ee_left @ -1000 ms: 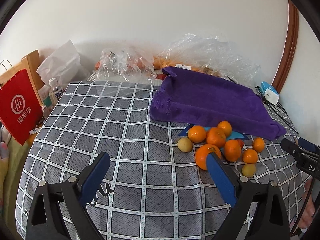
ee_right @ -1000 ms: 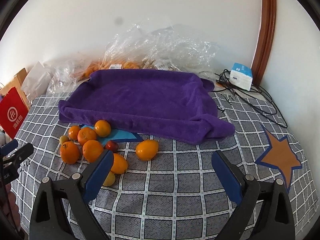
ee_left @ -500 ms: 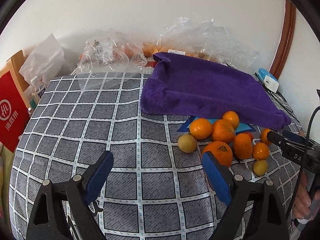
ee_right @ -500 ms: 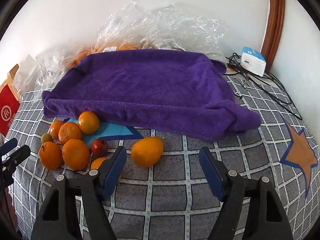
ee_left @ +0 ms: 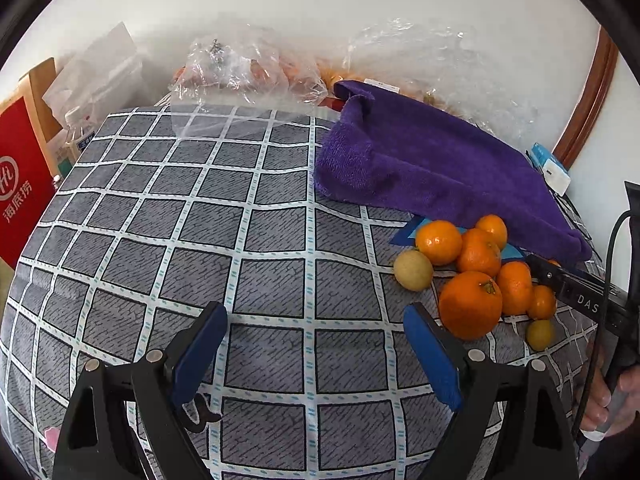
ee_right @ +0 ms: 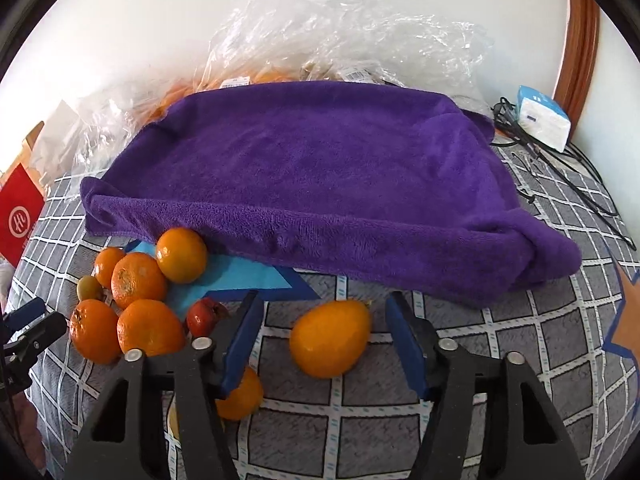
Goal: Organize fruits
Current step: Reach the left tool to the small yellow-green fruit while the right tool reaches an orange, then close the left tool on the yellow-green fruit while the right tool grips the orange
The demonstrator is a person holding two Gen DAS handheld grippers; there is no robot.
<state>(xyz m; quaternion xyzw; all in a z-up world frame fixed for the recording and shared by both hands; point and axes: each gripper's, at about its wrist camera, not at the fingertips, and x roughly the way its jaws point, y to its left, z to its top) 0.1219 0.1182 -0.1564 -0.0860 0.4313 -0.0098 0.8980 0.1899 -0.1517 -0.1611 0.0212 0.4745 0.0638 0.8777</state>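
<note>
Furthest left, the left gripper (ee_left: pixel 316 356) hangs over bare checked tablecloth (ee_left: pixel 168 240) with its jaws spread wide and nothing between them; the nearest fruit, a large orange (ee_left: pixel 470 305), sits just outside its right-hand finger, so this hand would have to shift rightward to take anything. Beyond that orange the cluster of tangerines (ee_left: pixel 478 252) and a pale yellow fruit (ee_left: pixel 413 270) huddle against the front edge of the purple towel (ee_left: pixel 432 168). Moving right to the other hand's view, the same heap (ee_right: pixel 138 280) lies to the left of the tool, with a small red fruit (ee_right: pixel 206 316) just beside the left-hand finger. The right gripper (ee_right: pixel 324 340) is the one lined up: a lone egg-shaped orange fruit (ee_right: pixel 330 336) rests on the cloth directly between its blue pads (ee_right: pixel 404 344), apart from the heap. The jaws have just been closing and stand about half open, with a gap visible on either side of the fruit, so nothing is gripped yet. Its long axis runs slantwise, from lower left to upper right, so the pads would likely meet its sides somewhat obliquely. The towel lies straight ahead and looks like the destination.
</note>
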